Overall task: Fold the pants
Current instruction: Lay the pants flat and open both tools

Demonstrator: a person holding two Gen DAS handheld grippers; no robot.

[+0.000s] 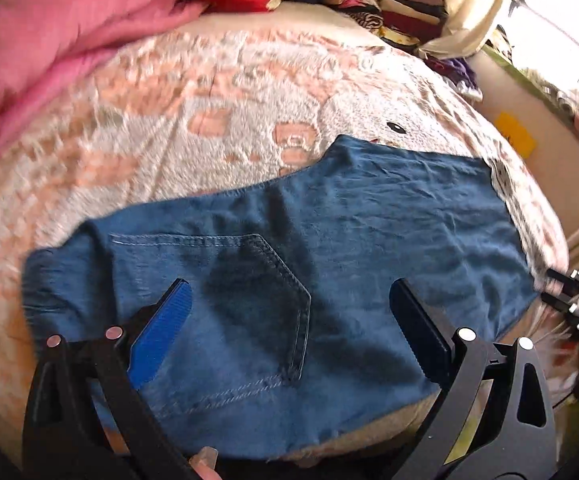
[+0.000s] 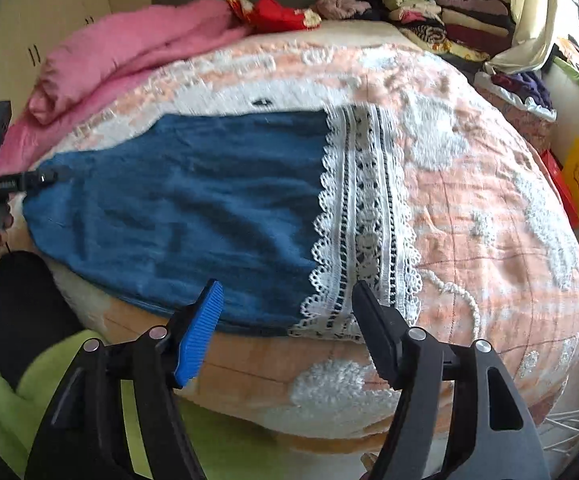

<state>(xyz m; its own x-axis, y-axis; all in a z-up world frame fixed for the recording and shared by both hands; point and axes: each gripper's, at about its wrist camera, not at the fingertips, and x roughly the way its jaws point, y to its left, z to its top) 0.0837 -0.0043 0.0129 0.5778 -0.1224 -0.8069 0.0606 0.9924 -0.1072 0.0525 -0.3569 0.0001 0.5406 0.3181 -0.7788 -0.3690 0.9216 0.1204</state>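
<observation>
Denim pants (image 1: 273, 280) lie flat on the bedspread (image 1: 209, 120), lace hem (image 2: 365, 224) ahead of the right claw (image 2: 287, 332). Both claws spread, empty; left claw (image 1: 289, 328) over back pocket (image 1: 257, 280). Advice: pinch both edges fully, lift evenly, fold across.

- Your bed (image 2: 489, 208) wears a peach-and-white fleece cover.
- The blue pants (image 2: 177, 208) lie flat near your edge, lace hem (image 2: 365, 216) rightward.
- A pink blanket (image 2: 129, 52) sits far left; folded clothes (image 2: 441, 20) are stacked far right.
</observation>
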